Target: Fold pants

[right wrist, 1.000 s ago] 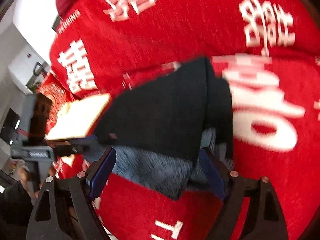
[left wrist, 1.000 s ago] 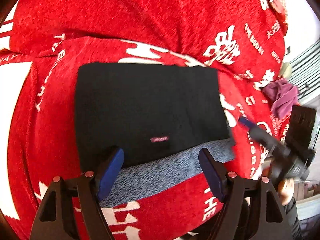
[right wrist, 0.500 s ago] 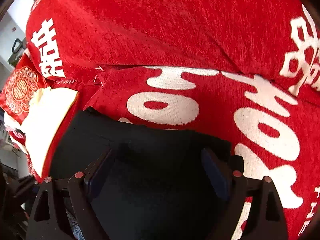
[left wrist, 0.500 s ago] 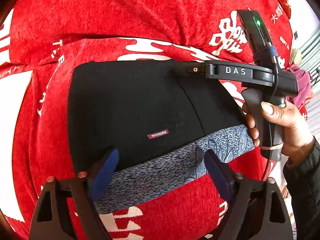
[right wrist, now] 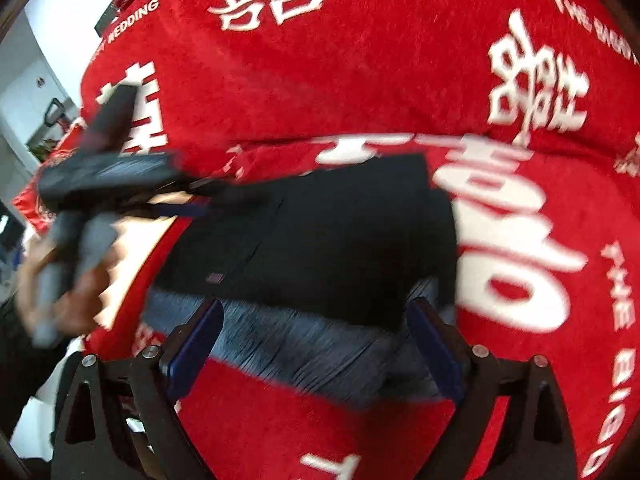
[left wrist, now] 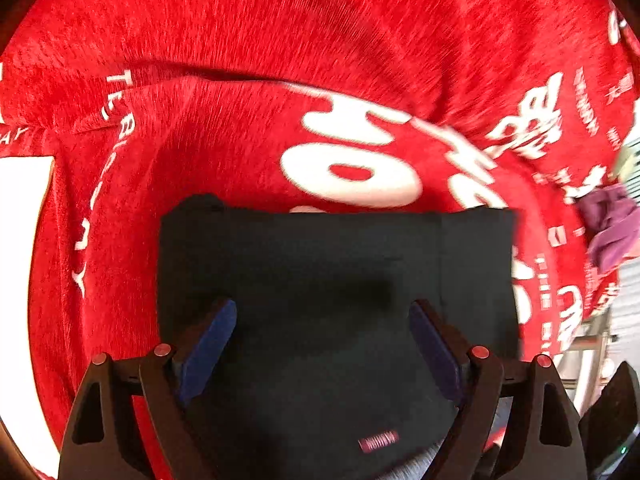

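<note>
Pants, folded into a black rectangle with a grey waistband, lie on the red blanket, and I see my left gripper spread wide above them, my right gripper equally wide near the waistband.

My left wrist view looks down close over the folded black pants, facing the red blanket. My right wrist view looks from farther back, angled leftward. Both share pants and blanket.
</note>
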`<control>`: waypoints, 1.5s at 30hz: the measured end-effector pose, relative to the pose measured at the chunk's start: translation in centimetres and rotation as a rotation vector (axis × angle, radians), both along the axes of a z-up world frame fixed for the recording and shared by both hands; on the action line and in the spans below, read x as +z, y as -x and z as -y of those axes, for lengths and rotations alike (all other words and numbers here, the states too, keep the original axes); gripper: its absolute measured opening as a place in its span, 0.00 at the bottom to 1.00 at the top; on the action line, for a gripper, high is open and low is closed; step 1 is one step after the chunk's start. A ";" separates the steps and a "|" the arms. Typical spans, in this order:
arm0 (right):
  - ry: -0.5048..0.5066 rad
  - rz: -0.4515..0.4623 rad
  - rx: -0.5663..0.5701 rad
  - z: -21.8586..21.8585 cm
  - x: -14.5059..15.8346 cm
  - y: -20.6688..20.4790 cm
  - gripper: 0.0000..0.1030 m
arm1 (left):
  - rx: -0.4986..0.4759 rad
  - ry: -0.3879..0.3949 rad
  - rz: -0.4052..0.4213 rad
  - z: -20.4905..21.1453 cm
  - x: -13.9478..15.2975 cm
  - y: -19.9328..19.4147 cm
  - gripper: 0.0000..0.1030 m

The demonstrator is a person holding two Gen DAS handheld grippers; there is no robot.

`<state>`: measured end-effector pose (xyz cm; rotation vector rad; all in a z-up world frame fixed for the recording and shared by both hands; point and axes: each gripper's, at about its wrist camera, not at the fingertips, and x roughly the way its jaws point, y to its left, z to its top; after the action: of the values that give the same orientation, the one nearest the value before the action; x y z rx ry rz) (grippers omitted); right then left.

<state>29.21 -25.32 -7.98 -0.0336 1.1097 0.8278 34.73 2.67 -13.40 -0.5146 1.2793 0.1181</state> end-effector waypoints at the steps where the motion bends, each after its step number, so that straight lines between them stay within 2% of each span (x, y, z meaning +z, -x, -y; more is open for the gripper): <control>1: 0.010 -0.035 0.003 -0.2 -1.1 0.1 0.96 | -0.019 -0.033 -0.005 0.5 0.3 -0.1 0.86; 3: 0.045 -0.054 0.015 -0.6 -2.4 0.2 0.96 | -0.040 -0.110 -0.010 1.7 1.9 0.9 0.86; 4: 0.055 -0.036 0.018 -0.7 -2.1 0.3 0.96 | -0.050 -0.162 0.022 2.6 3.3 2.3 0.86; 7: 0.078 0.034 -0.027 -0.4 1.0 1.3 0.97 | -0.064 -0.284 0.085 4.7 6.0 6.2 0.86; 9: 0.126 0.119 -0.058 -0.2 2.8 2.4 1.00 | -0.061 -0.325 0.105 5.8 6.6 8.7 0.97; 11: 0.213 0.124 -0.087 -0.1 2.9 3.1 1.00 | -0.018 -0.364 0.114 6.7 6.8 11.0 1.00; 13: 0.292 0.079 -0.100 -0.2 1.7 3.4 1.00 | -0.002 -0.360 0.108 7.0 6.7 12.0 1.00; 17: 0.294 0.047 -0.169 0.1 1.4 3.9 1.00 | 0.023 -0.345 0.108 7.5 6.5 13.3 1.00; 30: 0.362 0.100 -0.159 -1.6 2.0 5.0 1.00 | 0.021 -0.322 0.143 8.6 7.1 15.0 1.00; 35: 0.373 0.097 -0.166 -1.5 1.9 4.9 1.00 | 0.070 -0.433 0.126 9.1 7.6 15.5 1.00; 37: 0.381 0.096 -0.168 -1.5 1.7 4.9 1.00 | 0.074 -0.437 0.117 8.9 7.5 15.6 1.00; 40: 0.386 0.098 -0.162 -1.6 1.6 4.9 1.00 | 0.045 -0.397 0.110 9.0 7.2 15.6 1.00; 45: 0.391 0.089 -0.166 -1.7 1.4 4.8 1.00 | 0.058 -0.430 0.132 9.6 7.2 16.2 1.00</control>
<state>24.44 -23.58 -6.54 -0.2986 1.1592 0.4489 18.53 -6.95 -6.24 -0.1855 1.0699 0.3926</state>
